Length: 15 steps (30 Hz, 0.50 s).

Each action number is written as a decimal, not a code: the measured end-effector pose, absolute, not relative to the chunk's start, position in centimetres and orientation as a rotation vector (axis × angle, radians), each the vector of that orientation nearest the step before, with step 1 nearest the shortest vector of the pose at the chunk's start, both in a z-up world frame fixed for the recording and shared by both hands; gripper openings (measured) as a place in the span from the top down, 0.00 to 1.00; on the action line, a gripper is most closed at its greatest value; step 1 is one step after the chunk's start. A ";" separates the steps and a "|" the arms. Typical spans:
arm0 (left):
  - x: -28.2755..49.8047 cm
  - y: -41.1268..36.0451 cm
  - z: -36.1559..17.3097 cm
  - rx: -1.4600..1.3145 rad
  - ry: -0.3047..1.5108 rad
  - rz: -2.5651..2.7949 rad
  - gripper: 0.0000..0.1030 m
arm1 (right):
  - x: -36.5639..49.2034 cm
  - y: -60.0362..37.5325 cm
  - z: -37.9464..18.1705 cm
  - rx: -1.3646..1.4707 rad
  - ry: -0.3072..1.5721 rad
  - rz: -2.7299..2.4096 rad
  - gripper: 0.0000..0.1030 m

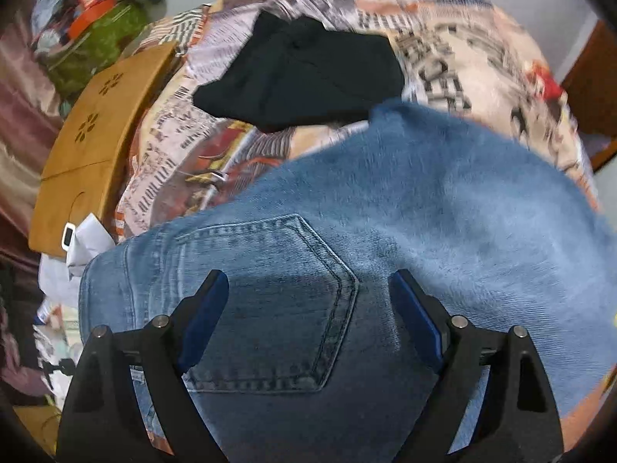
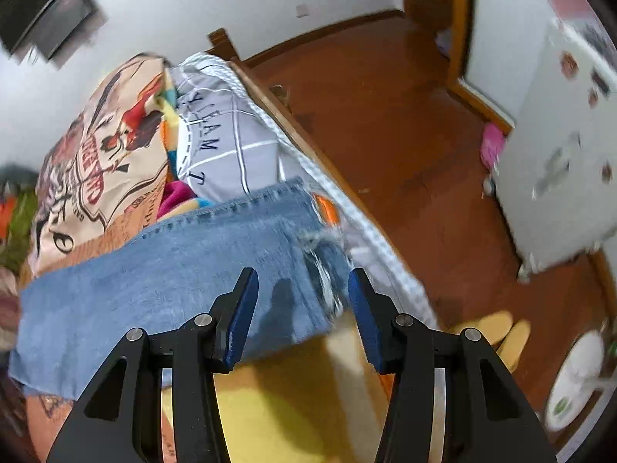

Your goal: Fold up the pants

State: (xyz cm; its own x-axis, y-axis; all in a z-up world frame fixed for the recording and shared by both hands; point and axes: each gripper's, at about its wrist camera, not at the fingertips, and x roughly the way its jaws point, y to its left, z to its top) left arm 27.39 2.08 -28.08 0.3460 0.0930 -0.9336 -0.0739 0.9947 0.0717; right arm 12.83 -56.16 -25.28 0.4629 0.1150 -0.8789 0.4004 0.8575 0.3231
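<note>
Blue jeans (image 1: 385, 231) lie on a bed covered by a patterned sheet (image 1: 443, 50). In the left wrist view a back pocket (image 1: 277, 301) faces up near the waist. My left gripper (image 1: 308, 285) is open just above the pocket, holding nothing. In the right wrist view the frayed leg ends of the jeans (image 2: 216, 247) reach the bed's right edge. My right gripper (image 2: 302, 281) is open above the frayed hem (image 2: 324, 270), holding nothing.
A black garment (image 1: 304, 73) lies on the sheet beyond the jeans. A wooden board (image 1: 96, 142) and clutter sit to the left. A grey pillow (image 2: 227, 146) lies by the bed's wooden edge (image 2: 300, 131). Wooden floor (image 2: 405, 135), a white cabinet (image 2: 559, 162) and yellow slippers (image 2: 497, 332) are at the right.
</note>
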 end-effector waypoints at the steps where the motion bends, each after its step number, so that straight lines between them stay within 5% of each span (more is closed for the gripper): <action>1: 27.3 1.7 -28.1 0.052 1.185 0.129 0.10 | 12.6 -56.2 -25.6 0.564 1.092 -0.179 0.56; 7: 27.1 1.0 -27.9 0.139 1.153 0.159 0.06 | 12.5 -55.2 -26.3 0.592 1.052 -0.150 0.57; 11: 27.1 1.5 -28.0 0.107 1.158 0.156 0.06 | 13.1 -54.7 -26.5 0.563 1.037 -0.180 0.83; 15: 27.0 1.5 -28.1 0.087 1.167 0.152 0.06 | 13.7 -54.0 -25.7 0.479 1.022 -0.182 0.93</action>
